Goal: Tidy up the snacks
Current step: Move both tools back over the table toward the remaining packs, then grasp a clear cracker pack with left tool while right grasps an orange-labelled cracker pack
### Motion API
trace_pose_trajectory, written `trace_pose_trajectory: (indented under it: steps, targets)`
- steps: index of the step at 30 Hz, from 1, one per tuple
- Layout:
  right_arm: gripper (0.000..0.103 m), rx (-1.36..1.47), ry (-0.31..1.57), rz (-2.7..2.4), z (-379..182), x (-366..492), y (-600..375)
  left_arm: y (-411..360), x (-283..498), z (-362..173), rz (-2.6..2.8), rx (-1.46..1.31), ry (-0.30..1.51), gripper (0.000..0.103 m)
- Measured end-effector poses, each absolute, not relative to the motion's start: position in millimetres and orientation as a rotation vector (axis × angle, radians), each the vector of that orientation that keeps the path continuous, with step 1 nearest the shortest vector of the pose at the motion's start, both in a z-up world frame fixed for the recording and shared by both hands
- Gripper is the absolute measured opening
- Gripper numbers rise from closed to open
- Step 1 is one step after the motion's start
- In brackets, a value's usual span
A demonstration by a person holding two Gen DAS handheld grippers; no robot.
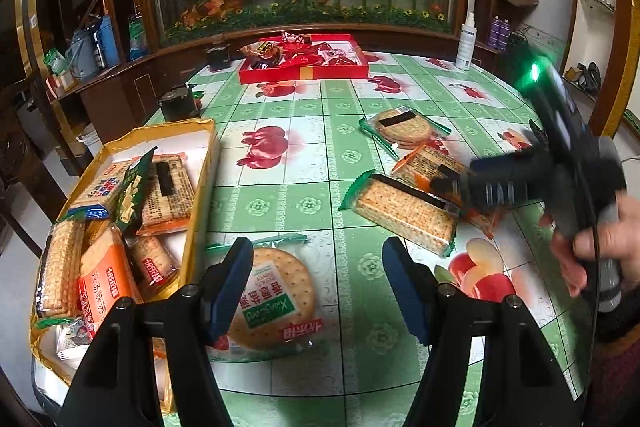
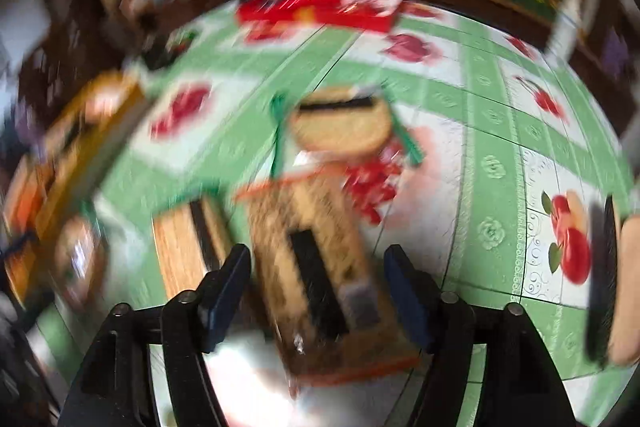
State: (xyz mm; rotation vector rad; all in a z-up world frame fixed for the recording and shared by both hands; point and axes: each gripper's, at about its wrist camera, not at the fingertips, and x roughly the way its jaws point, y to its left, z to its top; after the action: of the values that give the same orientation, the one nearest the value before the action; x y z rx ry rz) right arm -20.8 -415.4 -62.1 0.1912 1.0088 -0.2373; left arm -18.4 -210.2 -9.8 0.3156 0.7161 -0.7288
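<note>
The orange-edged cracker pack point(image 2: 316, 275) lies on the table point(image 2: 492, 155), right of the yellow box point(image 1: 200, 163); it looks light, crinkly and brittle, so grip its long sides gently. The right gripper point(image 2: 318, 291) tilts steeply down, jaws parted astride the pack, not pressing. The left gripper point(image 1: 318, 287) hovers parted and empty over a round pack point(image 1: 276, 299).

— What do we see on the tablecloth point(image 1: 320, 163)?

— We see green and white squares, with red fruit printed on the white ones and pale rosettes on the green bands.

— And the boxes?

— The near left box point(image 1: 202, 163) is golden yellow outside, white inside. The far box point(image 1: 304, 73) is bright red with a gold patch.

— The round biscuit pack point(image 1: 272, 299) nearest us?

— Tan biscuit, green label, red lettering. The square cracker pack point(image 1: 404, 215) on the right is golden with green ends; the pack beyond it point(image 2: 316, 267) has orange edges.
</note>
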Motion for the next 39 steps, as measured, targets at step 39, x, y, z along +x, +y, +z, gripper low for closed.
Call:
trace_pose_trajectory:
  steps: [39]
  targets:
    - [0.061,0.527,0.804,-0.27,-41.5,-54.3,-467.5,-314.4,4.7,-54.1,-0.809,0.415,0.976,0.055]
